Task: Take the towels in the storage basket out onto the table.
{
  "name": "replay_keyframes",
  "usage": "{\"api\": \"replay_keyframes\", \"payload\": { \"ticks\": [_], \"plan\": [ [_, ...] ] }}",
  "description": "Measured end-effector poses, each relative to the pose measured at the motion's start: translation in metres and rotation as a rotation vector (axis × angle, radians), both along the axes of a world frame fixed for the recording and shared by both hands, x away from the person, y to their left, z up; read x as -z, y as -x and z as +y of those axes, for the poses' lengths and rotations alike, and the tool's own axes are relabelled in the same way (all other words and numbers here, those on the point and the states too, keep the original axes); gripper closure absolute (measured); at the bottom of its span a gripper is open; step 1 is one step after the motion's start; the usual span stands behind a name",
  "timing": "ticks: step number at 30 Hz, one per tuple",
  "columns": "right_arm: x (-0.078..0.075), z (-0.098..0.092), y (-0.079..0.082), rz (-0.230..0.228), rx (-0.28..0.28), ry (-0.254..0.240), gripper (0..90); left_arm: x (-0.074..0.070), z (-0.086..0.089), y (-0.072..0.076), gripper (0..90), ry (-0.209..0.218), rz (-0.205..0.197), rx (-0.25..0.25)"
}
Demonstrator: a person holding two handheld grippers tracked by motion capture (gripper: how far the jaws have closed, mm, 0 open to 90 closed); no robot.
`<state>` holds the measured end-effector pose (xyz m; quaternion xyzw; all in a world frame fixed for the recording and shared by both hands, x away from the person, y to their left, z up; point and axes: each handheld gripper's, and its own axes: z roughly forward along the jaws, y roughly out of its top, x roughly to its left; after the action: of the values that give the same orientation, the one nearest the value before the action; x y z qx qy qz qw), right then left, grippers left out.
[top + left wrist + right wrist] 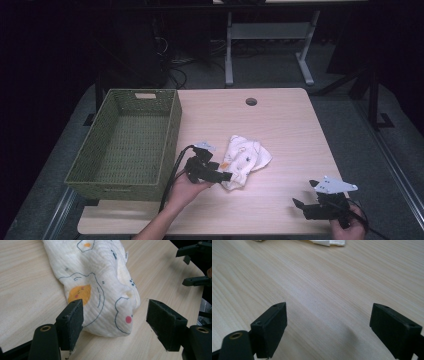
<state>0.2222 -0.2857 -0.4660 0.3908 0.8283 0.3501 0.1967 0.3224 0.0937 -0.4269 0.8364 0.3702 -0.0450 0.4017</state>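
A pale wooden table (280, 130) bears a green basket (127, 145) and white cloth (245, 157).

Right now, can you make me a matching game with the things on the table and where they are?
Things:
1. green woven basket
2. white printed cloth
3. left gripper
4. right gripper

Places:
A. near right corner, over bare wood
B. left side of the table
C. jaws open around the cloth's end
D. crumpled in the middle

Pairs: 1-B, 2-D, 3-C, 4-A
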Motion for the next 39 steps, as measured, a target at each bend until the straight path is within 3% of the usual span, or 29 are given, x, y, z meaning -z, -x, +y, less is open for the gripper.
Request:
{"api": "replay_keyframes", "payload": {
  "ticks": [4,6,25,30,39],
  "plan": [
    [0.001,0.002,-0.001,0.004,-0.002,0.002,14.0,0.000,0.001,0.006,28.8,0.005,-0.013,0.011],
    [0.001,0.003,-0.001,0.009,-0.003,0.003,14.0,0.000,-0.001,0.012,28.5,-0.019,-0.042,0.018],
    [0.001,0.005,-0.001,0.007,-0.007,0.003,14.0,0.014,0.018,0.039,28.1,-0.052,-0.051,0.034],
    [0.000,0.005,-0.001,0.004,-0.011,0.007,14.0,0.015,0.022,0.046,28.1,-0.070,-0.071,0.046],
    [0.000,0.006,0.000,0.003,-0.010,0.006,14.0,0.016,0.031,0.055,28.0,-0.076,-0.068,0.043]
  ]
}}
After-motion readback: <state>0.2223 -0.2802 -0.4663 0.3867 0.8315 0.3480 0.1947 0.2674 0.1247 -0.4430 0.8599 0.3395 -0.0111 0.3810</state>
